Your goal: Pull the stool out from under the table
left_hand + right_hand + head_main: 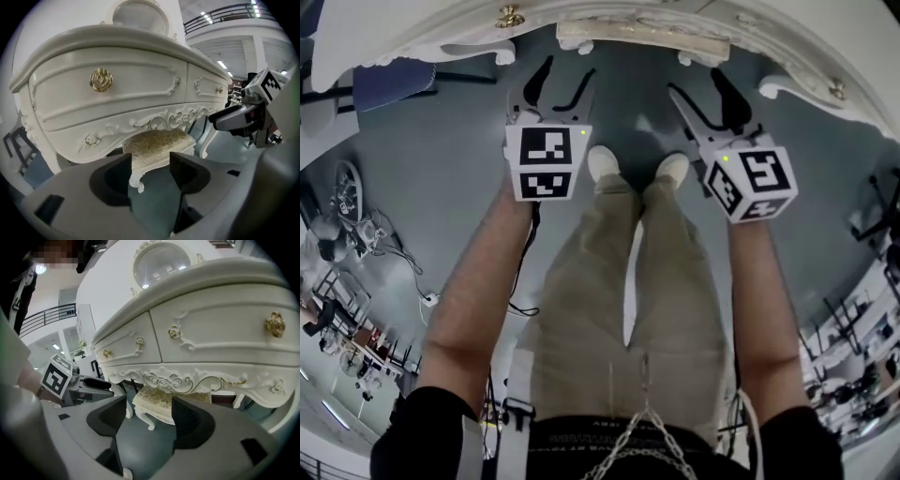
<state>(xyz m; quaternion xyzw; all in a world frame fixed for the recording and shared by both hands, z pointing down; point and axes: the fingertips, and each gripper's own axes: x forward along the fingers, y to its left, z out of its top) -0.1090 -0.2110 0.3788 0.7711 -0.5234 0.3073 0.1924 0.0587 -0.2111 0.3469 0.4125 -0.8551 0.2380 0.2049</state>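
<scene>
A cream stool (158, 144) with a gold-patterned cushion and carved white legs is tucked under the ornate white dressing table (117, 93). In the head view only the stool's front edge (642, 36) shows below the table's rim (422, 37). My left gripper (560, 82) is open, held in the air short of the stool's left corner. My right gripper (698, 89) is open too, short of the right corner. In the right gripper view the stool (161, 404) lies between and beyond the open jaws. Neither gripper touches anything.
The table has gold drawer knobs (101, 79) and curved white legs (792, 89). The person's legs and white shoes (602, 161) stand on the grey floor (441, 178) between the grippers. Dark chairs and desks (337, 309) crowd both sides of the room.
</scene>
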